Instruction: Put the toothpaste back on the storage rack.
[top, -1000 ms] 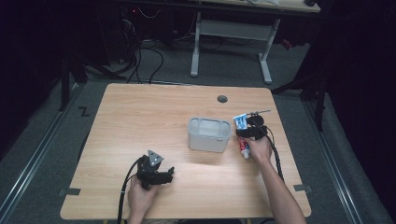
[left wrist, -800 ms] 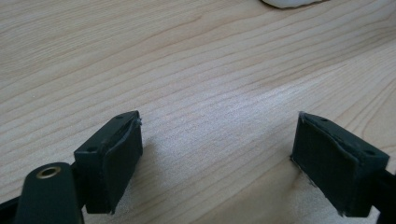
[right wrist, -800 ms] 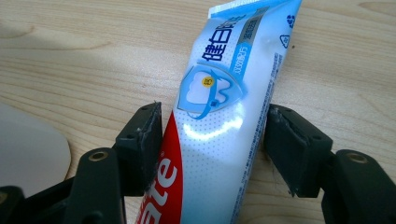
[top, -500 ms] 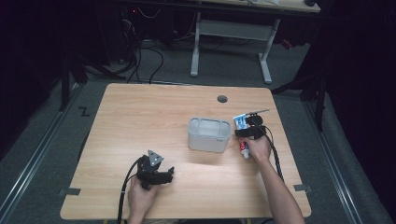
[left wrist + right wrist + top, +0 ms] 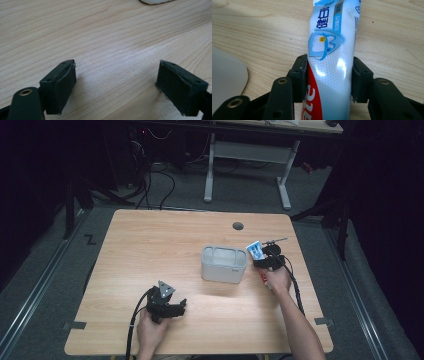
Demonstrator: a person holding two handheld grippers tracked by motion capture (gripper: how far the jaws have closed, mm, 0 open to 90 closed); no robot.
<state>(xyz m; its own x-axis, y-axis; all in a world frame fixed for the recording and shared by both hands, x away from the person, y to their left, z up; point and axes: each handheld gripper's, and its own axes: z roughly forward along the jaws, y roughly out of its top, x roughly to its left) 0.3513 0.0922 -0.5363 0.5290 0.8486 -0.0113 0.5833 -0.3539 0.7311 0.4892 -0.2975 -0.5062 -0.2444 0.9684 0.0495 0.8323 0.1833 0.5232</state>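
A white, blue and red toothpaste tube [image 5: 332, 50] stands between the black jaws of my right gripper [image 5: 329, 80], which is shut on it. From above, the tube [image 5: 255, 251] and that right gripper [image 5: 268, 261] hover just right of a pale grey open box [image 5: 223, 264] in the middle of the table. My left gripper [image 5: 170, 309] rests low near the table's front left, and its own view has the gripper [image 5: 117, 87] open, with bare wood between the pads.
The wooden table [image 5: 165, 245] has a round cable hole [image 5: 238, 226] near its far edge. Beside the right gripper lies a small dark tool [image 5: 276, 240]. Dark floor, cables and a white desk frame [image 5: 247, 152] lie beyond the table.
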